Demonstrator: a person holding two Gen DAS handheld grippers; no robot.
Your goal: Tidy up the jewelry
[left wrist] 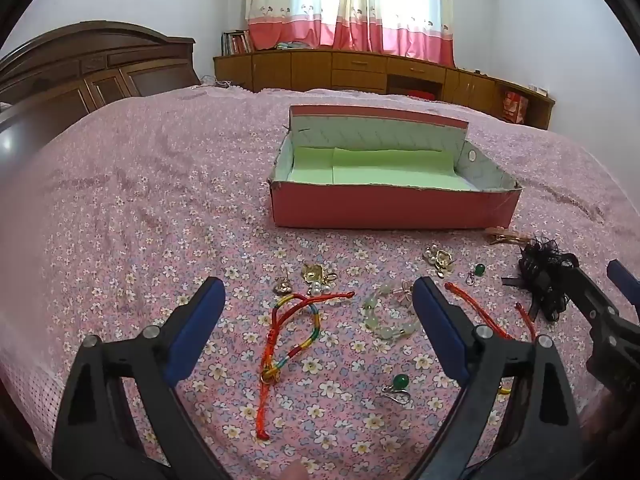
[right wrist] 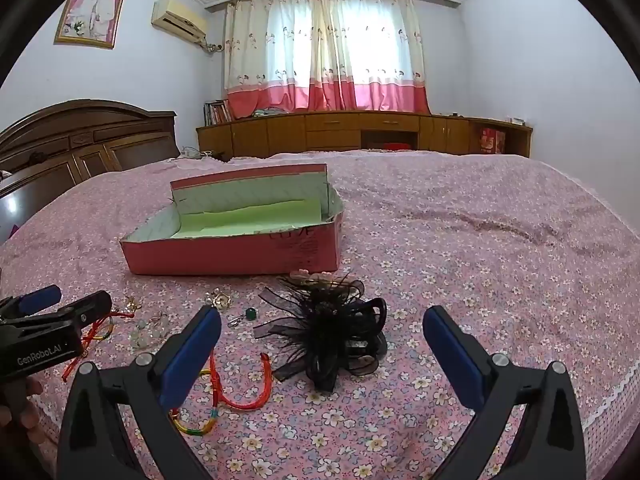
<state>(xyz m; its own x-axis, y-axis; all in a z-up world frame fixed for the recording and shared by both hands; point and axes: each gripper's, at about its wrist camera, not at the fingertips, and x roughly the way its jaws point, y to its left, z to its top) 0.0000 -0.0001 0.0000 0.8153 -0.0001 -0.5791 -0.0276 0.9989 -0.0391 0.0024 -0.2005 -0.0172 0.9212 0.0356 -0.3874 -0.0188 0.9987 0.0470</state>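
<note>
Jewelry loose on bed, box [left wrist: 394,208] seemingly empty — both grippers' jaws released, grasping nothing; pinch braided cord [left wrist: 294,332] mid-strand, lift slowly.

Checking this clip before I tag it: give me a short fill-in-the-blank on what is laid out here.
1. The pink cardboard box is lined with ____ paper.
2. The jaws of the left gripper and the right gripper stand ____.
3. The black hair accessory lies on the ____ bedspread, outside the box.

Missing words: green; open; floral
</note>
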